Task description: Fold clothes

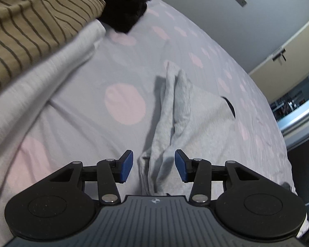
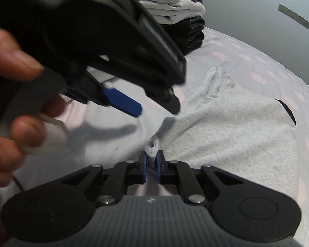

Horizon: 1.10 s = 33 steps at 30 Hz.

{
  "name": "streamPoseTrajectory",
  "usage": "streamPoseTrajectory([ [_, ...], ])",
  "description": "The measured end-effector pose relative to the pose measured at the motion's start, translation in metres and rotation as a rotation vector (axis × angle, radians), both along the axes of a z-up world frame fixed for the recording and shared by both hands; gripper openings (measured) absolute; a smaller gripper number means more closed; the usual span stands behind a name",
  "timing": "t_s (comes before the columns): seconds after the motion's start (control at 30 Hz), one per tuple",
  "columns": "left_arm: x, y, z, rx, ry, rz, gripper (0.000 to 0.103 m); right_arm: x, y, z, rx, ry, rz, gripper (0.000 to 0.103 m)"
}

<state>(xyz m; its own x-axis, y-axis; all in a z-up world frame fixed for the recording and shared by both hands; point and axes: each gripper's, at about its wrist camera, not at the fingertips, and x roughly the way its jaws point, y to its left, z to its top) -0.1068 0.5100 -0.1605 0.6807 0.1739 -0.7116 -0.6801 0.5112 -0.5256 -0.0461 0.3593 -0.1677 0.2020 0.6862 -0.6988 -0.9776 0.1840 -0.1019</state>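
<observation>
Fold in progress: grey garment [image 2: 232, 127] on the bed [image 1: 117, 47], partly gathered.

The right tongs [image 2: 151, 165] are narrow, pinching a bunched corner of the garment; the left tongs [image 1: 153, 165] stand wide, straddling a raised ridge of the same cloth without gripping it. Judged status: 1 stack [image 2: 181, 10] of folded items sits at the far side of the bed, so earlier pieces appear finished; this garment is not yet flat or squared, and its folds remain to be made. The garment is a soft, light grey knit with a ribbed or fleecy surface, lying in a rough triangle. The sheet is pale with pink dots. A striped tan cloth [image 1: 31, 26] lies at far left.
</observation>
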Motion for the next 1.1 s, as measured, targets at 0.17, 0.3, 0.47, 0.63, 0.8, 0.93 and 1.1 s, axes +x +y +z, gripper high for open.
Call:
streamPoseTrajectory([
  [0.17, 0.0, -0.006, 0.0, -0.005, 0.009, -0.02, 0.052, 0.01, -0.037, 0.02, 0.043, 0.019, -0.055, 0.019],
  [0.3, 0.002, -0.012, 0.0, 0.003, 0.037, -0.038, 0.052, 0.029, -0.073, 0.03, 0.057, -0.011, -0.169, 0.026],
  [0.47, 0.009, -0.018, -0.005, 0.007, 0.091, -0.057, 0.037, 0.075, -0.115, 0.03, 0.075, 0.059, -0.422, 0.027],
  [0.63, 0.013, -0.019, -0.013, -0.01, 0.119, -0.065, 0.03, 0.119, -0.153, 0.017, 0.147, 0.302, -0.618, 0.029],
  [0.8, 0.011, -0.017, -0.019, -0.038, 0.113, -0.049, 0.028, 0.137, -0.154, 0.001, 0.199, 0.477, -0.648, 0.031],
  [0.93, 0.01, -0.016, -0.023, -0.05, 0.11, -0.043, 0.027, 0.144, -0.145, -0.013, 0.188, 0.534, -0.654, 0.032],
  [1.1, 0.015, -0.016, -0.025, -0.036, 0.126, -0.053, 0.027, 0.15, -0.143, -0.018, 0.198, 0.562, -0.652, 0.015],
])
